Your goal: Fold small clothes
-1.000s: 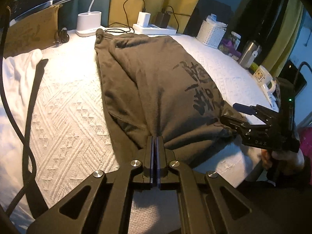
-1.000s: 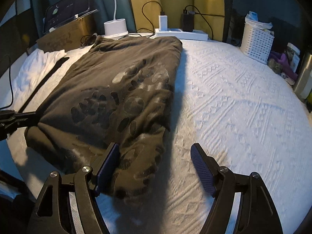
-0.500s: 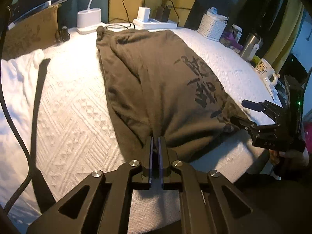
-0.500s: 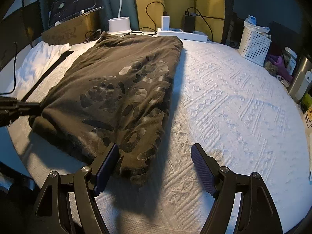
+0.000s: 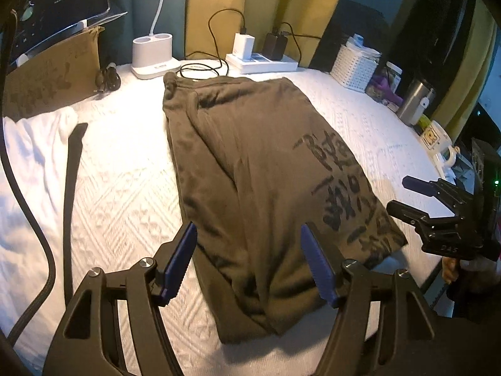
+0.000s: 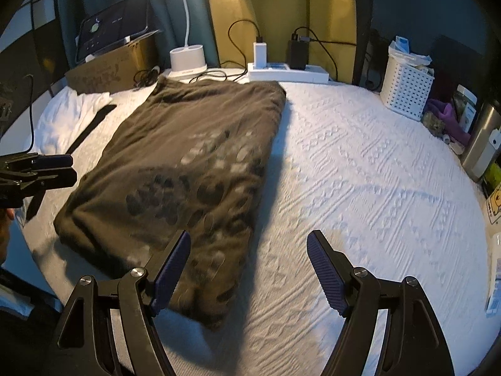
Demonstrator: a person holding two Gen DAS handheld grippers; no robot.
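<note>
A dark olive garment with black printed characters (image 5: 260,169) lies folded lengthwise on the white textured cover (image 5: 119,188). It also shows in the right wrist view (image 6: 194,172). My left gripper (image 5: 249,263) is open and empty, just above the garment's near end. My right gripper (image 6: 247,269) is open and empty over the garment's near right corner. The right gripper also shows at the right of the left wrist view (image 5: 404,197), and the left gripper at the left edge of the right wrist view (image 6: 67,169).
A lamp base (image 5: 152,56), power strip with chargers (image 5: 261,61) and cables line the far edge. A white basket (image 5: 353,65), steel tumbler (image 5: 415,100) and mug (image 5: 438,144) stand at the right. White cloth (image 5: 28,144) and a black strap (image 5: 70,188) lie at the left.
My left gripper has opened and let go of the garment's near end, which now lies flat. Both grippers have drawn back a little.
</note>
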